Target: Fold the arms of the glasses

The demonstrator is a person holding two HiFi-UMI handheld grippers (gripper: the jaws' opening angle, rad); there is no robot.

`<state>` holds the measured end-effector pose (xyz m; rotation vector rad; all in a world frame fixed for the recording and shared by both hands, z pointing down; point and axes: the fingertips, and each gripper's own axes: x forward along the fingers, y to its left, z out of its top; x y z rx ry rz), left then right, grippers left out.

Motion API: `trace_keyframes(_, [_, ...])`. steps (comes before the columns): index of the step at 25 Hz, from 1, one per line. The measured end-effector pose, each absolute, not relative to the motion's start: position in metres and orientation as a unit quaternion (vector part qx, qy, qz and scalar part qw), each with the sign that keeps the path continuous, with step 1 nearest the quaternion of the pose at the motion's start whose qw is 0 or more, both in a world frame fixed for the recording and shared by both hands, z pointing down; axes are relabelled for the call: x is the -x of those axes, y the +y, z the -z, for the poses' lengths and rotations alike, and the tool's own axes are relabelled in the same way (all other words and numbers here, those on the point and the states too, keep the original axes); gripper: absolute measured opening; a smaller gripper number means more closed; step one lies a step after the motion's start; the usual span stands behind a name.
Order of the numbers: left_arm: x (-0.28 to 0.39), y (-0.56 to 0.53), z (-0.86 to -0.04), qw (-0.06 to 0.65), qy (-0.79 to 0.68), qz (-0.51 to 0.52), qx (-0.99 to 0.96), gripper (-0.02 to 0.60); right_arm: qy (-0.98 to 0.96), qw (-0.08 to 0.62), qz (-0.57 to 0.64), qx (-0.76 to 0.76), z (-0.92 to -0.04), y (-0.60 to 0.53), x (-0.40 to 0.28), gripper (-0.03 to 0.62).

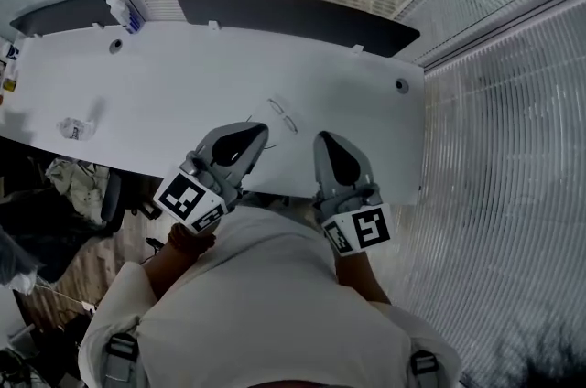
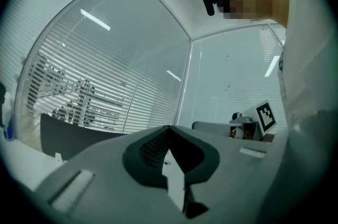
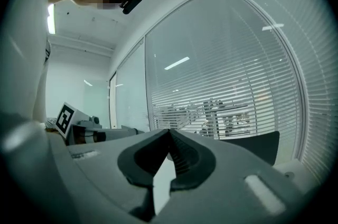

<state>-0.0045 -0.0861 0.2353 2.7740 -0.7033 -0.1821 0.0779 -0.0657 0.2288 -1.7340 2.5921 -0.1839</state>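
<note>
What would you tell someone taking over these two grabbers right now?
Left gripper: shut, empty, over the table's near edge.
Right gripper: shut, empty, alongside it.
Glasses: lying on the white table, just beyond the two grippers and between them, touched by neither.
Done: nothing that shows; the glasses are too small to tell whether the arms are folded.
Left: probably everything, so reach the glasses and fold both arms.

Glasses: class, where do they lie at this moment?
In the head view the glasses lie on the white table near its front edge, just beyond the tips of the left gripper and right gripper, between them.
</note>
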Motion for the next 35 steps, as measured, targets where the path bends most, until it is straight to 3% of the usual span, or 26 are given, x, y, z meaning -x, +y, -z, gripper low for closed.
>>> trace_keyframes(13, [-0.006, -0.069, -0.303, 0.203, -0.257, 0.012, -0.945, 0.002, 0.829, -0.033, 0.137, 0.542, -0.293, -0.049, -0.088, 0.002])
trace_keyframes(22, [-0.004, -0.078, -0.318, 0.203, -0.271, -0.003, -0.941, 0.002, 0.835, -0.047, 0.136, 0.531, -0.311, -0.06, -0.085, 0.002])
trace_keyframes(35, [-0.017, -0.106, -0.39, 0.202, -0.26, -0.042, -0.943, 0.002, 0.84, -0.124, 0.162, 0.503, -0.414, -0.102, -0.085, 0.002])
